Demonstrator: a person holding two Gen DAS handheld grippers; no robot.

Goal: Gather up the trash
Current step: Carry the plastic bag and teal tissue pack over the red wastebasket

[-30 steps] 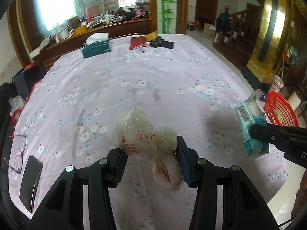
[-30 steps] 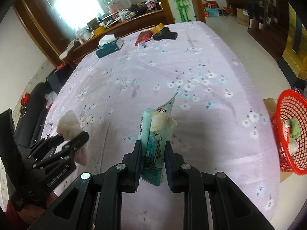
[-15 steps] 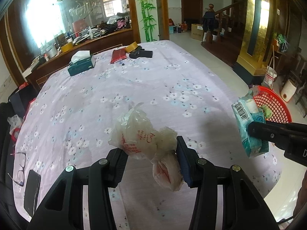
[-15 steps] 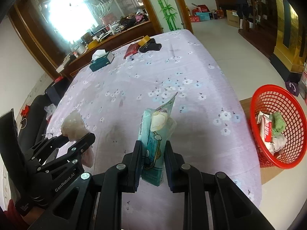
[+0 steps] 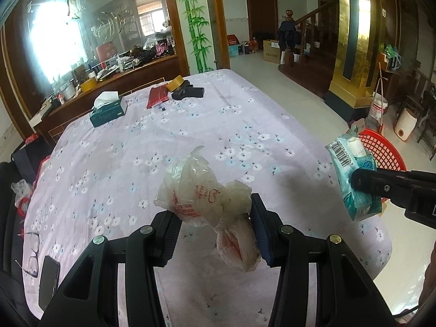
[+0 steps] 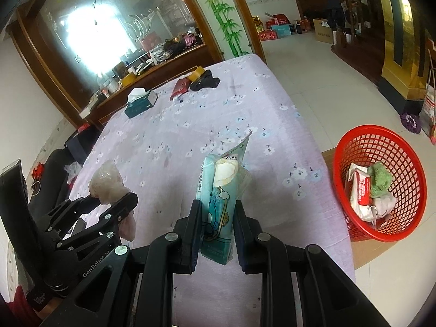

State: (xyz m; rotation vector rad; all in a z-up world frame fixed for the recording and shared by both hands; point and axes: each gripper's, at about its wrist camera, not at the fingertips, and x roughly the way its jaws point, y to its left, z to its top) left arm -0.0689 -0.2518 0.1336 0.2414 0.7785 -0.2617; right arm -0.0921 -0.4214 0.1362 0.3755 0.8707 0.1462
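Both loads are up and travelling: left gripper (image 5: 215, 218) clamps the crumpled plastic bag (image 5: 207, 199), right gripper (image 6: 215, 223) pinches the wipes packet (image 6: 220, 199), over the table's (image 6: 190, 125) near edge, next needing release above the red basket (image 6: 381, 185) beyond its right side.

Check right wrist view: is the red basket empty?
No, the red basket on the floor beside the table already holds crumpled wrappers and a green wad.
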